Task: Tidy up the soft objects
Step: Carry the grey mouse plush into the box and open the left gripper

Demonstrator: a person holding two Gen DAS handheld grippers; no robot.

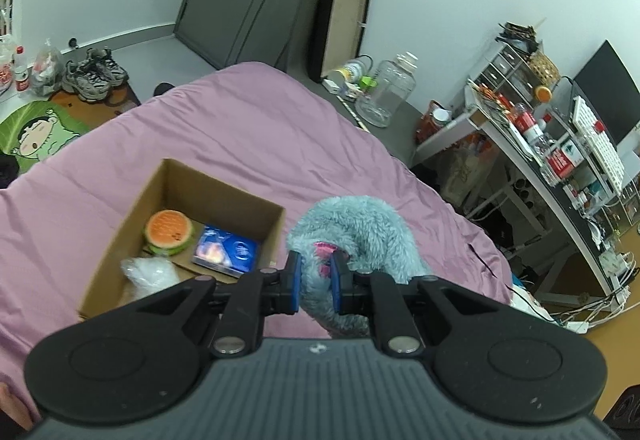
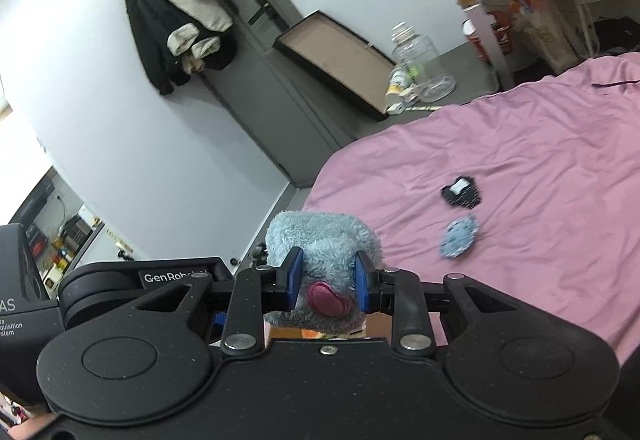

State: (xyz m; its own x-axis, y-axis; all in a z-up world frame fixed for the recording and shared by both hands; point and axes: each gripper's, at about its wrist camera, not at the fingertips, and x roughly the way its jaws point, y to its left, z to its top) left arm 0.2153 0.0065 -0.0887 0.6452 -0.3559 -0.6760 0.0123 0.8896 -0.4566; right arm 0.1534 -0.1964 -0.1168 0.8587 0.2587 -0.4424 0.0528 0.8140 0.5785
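While the cardboard box [image 1: 176, 224] sits open on the pink bedspread [image 1: 248, 128], wide stretches of bare cover lie to its left and on its far side, reaching to the bed's far edge. On the right the bed ends close to a cluttered desk [image 1: 532, 160], with a clear jar [image 1: 386, 90] on the floor beyond the far corner. Inside the box are a round orange-and-green plush [image 1: 168, 231], a blue packet [image 1: 224, 250] and a crumpled clear bag [image 1: 148, 272]. In the right wrist view, two small pieces, one black [image 2: 461, 192] and one pale blue [image 2: 459, 236], lie apart from the rest on the open cover.

The fluffy blue-grey plush toy [image 1: 360, 232] has shaggy pile and pink patches, one of them a rounded pink tongue-like piece. It is held above the bed just right of the box.

The left gripper [image 1: 316, 274] points steeply down, its blue fingers [image 1: 295, 278] closed tight on the toy's fur. The right gripper [image 2: 327, 280] is tilted less steeply and rolled to one side, its fingers [image 2: 293, 278] pressed into the toy's sides around the pink piece.
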